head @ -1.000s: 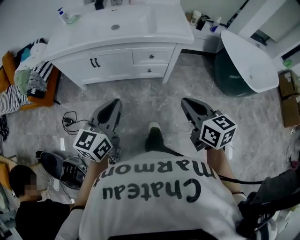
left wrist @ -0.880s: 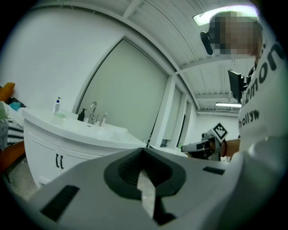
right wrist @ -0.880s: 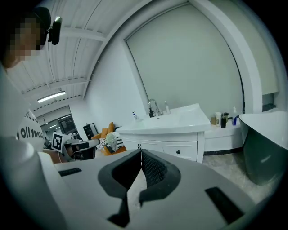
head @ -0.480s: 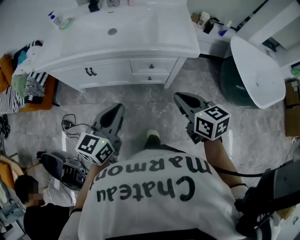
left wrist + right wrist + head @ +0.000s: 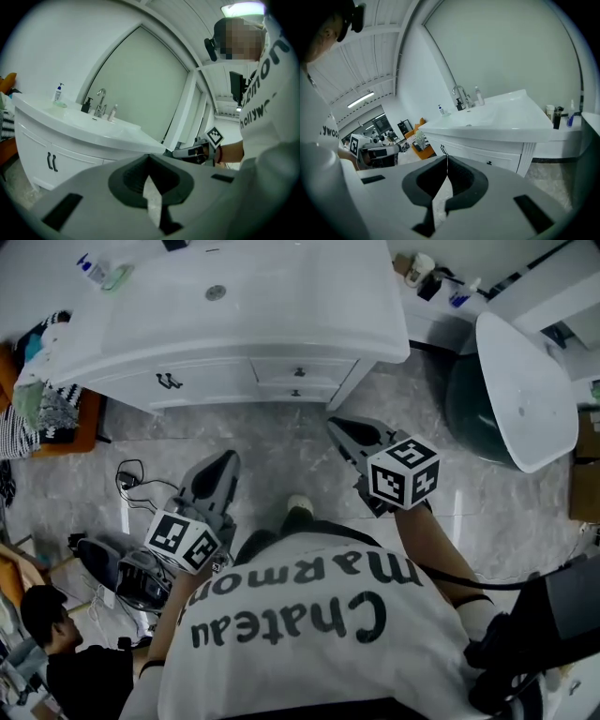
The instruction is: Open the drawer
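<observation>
A white vanity with a sink stands ahead. Two small drawers sit one above the other at its right end, the upper drawer and the lower drawer, each with a dark knob. In the right gripper view the upper drawer's knob shows just beyond the jaws. My right gripper is shut and empty, pointing at the drawers from a short way off. My left gripper hangs lower and further back over the floor, its tips together with nothing held. Both drawers look closed.
Two dark door handles are left of the drawers. A white rounded tub on a dark base stands at the right. An orange seat with clothes is at the left. Cables, a dark machine and a seated person are on the floor lower left.
Both grippers have moved forward toward the vanity, which now lies nearer. The right gripper has gone further ahead than the left and now points at the drawers.
</observation>
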`<state>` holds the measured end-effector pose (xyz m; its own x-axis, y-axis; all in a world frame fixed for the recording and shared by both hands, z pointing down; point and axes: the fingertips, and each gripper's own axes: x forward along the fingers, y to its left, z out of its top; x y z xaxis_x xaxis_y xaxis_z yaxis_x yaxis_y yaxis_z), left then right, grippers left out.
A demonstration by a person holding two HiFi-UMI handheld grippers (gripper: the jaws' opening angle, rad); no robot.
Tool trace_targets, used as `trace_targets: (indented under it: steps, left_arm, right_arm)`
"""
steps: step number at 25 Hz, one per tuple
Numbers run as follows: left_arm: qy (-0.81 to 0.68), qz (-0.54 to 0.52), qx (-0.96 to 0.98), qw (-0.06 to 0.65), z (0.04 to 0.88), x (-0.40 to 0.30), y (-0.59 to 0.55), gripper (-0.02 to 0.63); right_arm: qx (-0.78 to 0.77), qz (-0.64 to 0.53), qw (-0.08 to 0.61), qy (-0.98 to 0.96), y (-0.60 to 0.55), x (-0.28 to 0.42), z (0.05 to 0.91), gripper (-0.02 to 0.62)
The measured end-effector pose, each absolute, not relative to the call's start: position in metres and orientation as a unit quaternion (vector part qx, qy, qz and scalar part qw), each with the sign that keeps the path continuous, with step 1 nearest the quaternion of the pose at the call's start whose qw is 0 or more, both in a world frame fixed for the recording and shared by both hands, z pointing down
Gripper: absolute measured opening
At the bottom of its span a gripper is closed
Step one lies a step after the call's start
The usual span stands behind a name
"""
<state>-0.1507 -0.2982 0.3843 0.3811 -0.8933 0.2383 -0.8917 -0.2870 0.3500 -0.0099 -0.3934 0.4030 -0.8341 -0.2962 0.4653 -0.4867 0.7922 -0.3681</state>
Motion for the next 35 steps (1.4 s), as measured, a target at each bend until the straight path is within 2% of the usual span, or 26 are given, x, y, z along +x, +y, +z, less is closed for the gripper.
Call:
trace_targets:
  steps: [7, 26, 35]
  left_arm:
    - [-0.537, 0.030, 0.816, 0.213, 0.399, -0.135, -0.321, 0.008]
    - [-0.504, 0.053, 0.834, 0.219, 0.465, -0.170, -0.411, 0.008]
    - [-0.516, 0.068, 0.825, 0.220, 0.503, -0.201, -0.418, 0.008]
  right_arm:
    - [0.222, 0.270, 0.191, -0.917, -0.428, -0.019, 0.435, 0.012]
    - [0.274, 0.332, 0.158, -0.889, -0.496, -0.069, 0.528, 0.012]
    - [0.322, 0.308, 0.168, -0.879, -0.527, -0.073, 0.601, 0.019]
